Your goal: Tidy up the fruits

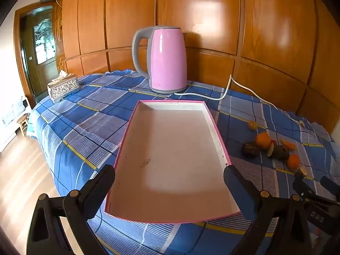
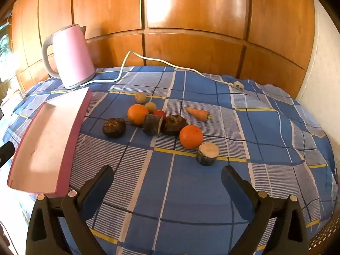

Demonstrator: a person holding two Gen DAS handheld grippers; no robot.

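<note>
Left gripper spread over empty tray; right gripper spread — only its view shows the carrot clearly.

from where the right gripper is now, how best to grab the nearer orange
Take the nearer orange across its widest middle, coming down from above and in front. The open right gripper spans it easily. Set the fingers left and right: the dark fruit crowds its far-left side and the cut round piece its near-right.
</note>
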